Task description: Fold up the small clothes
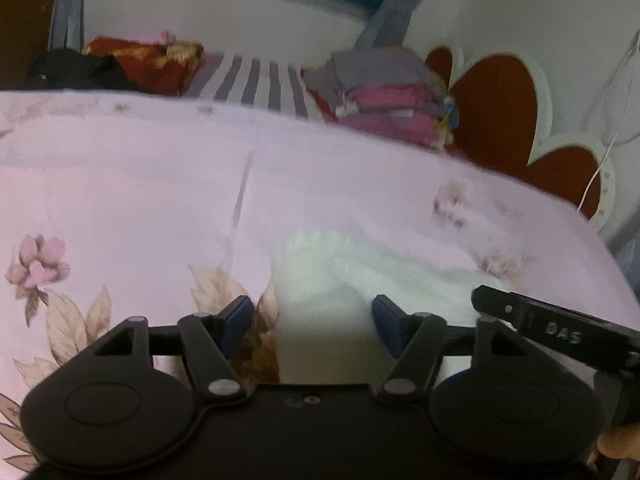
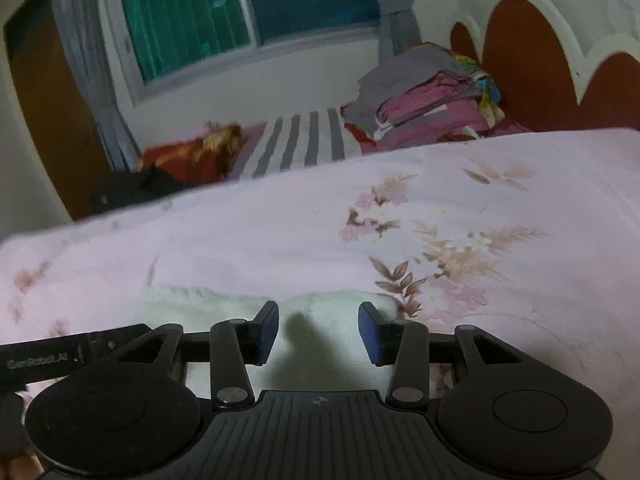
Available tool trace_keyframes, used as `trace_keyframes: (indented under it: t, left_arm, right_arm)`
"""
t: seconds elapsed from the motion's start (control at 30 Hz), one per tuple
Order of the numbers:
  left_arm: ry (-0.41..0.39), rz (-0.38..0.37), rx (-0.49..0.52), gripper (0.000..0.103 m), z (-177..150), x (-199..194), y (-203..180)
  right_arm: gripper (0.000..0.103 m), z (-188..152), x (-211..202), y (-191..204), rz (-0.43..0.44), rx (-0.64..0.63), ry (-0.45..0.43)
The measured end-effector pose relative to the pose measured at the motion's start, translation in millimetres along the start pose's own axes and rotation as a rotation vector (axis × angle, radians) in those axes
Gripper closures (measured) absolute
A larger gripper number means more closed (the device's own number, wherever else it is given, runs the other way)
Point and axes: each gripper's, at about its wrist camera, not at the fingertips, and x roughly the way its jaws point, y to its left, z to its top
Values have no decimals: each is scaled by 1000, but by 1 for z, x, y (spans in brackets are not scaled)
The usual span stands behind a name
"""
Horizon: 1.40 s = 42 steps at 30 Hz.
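Seemingly mid-fold, a white fleecy garment (image 1: pixel 384 276) lies bunched on the floral bedsheet (image 1: pixel 140 200); left gripper (image 1: pixel 312 320) and right gripper (image 2: pixel 318 330) hover over it, jaws spread, pinching nothing. Folded clothes (image 2: pixel 424 104) wait beyond.

One white garment (image 1: pixel 380 276) is lying near on one floral pink bedsheet (image 1: pixel 140 200); one pile of folded clothes (image 1: pixel 384 92) is sitting far right; two grippers are showing.
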Motion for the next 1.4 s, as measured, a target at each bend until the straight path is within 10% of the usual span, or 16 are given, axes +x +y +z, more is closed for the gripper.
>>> trace_keyframes:
  t: [0.6,0.7,1.4]
  left_arm:
    - [2,17,44,30,-22,-47,-9]
    - [8,9,51,30,-33,-55,-11]
    - [118,-29,52,31,-101,-98,0]
  right_arm:
    - [61,-31,-61,11,45,-27,-11]
    - [82,-43,-73,20,57,-56,0]
    - [83,-99,-116,-3,72,-14,128]
